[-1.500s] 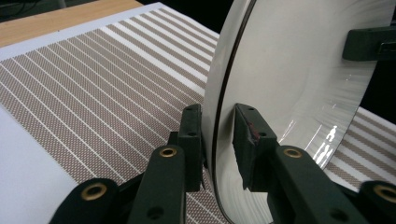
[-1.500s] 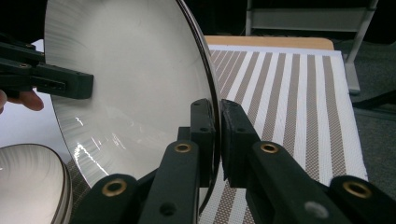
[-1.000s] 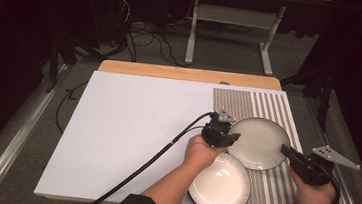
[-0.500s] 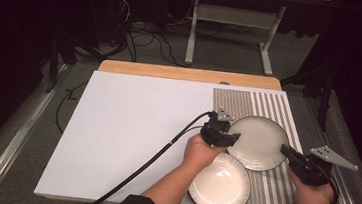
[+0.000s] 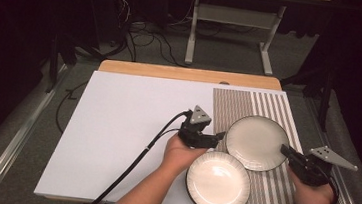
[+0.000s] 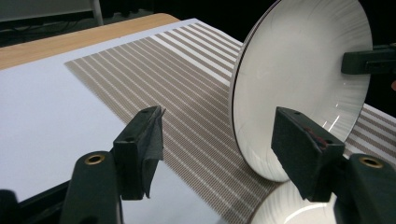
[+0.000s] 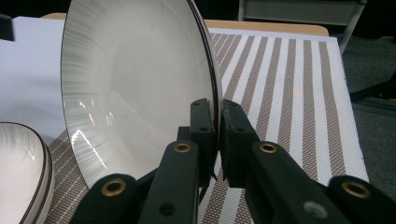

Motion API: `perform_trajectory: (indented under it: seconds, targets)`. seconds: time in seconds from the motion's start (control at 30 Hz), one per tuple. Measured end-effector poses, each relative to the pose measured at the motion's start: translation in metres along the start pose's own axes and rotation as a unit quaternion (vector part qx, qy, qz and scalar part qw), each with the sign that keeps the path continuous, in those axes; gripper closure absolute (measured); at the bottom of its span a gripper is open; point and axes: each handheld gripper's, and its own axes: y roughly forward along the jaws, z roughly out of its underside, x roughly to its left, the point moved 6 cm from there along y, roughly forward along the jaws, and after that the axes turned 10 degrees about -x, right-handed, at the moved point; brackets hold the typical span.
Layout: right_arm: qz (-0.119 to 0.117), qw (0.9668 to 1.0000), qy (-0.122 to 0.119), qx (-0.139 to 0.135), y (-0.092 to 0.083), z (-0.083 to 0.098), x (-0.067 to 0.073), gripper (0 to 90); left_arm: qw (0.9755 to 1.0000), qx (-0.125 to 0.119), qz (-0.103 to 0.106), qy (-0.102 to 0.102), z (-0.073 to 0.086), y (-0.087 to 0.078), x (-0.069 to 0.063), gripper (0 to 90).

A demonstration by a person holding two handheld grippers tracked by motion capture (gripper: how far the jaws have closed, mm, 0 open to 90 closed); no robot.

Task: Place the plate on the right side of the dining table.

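Left hand-held gripper (image 5: 218,136): my jaws just opened, nothing between them, drawn back from far plate (image 5: 257,142) edge.
Near plate (image 5: 218,182): flat on counter (image 5: 116,126).
Right hand-held gripper (image 7: 217,116): clamps far plate rim, plate tilted. Hand-over to right looks complete.

Light: bright overhead on white table (image 5: 126,127), surroundings dark.
Glare: streaks on plate (image 7: 135,93) beside table.
Focus: jaws soft, nearest lens.
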Motion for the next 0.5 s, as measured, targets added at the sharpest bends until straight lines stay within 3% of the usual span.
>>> perform_trajectory:
  seconds: [0.17, 0.3, 0.5]
  targets:
    - [0.002, 1.0000, 0.002, 0.003, 0.000, 0.001, 0.000, 86.6, 0.9999, 0.001, 0.006, -0.014, 0.009, -0.025, 0.008, 25.9]
    - [0.005, 1.0000, 0.002, 0.005, 0.000, 0.001, 0.000, 86.5, 0.9998, -0.004, -0.006, -0.018, 0.019, -0.047, 0.019, 18.0]
    - [0.008, 1.0000, 0.001, 0.005, 0.001, 0.001, -0.001, 86.3, 0.9992, -0.028, -0.027, -0.009, 0.027, -0.081, 0.036, 14.1]
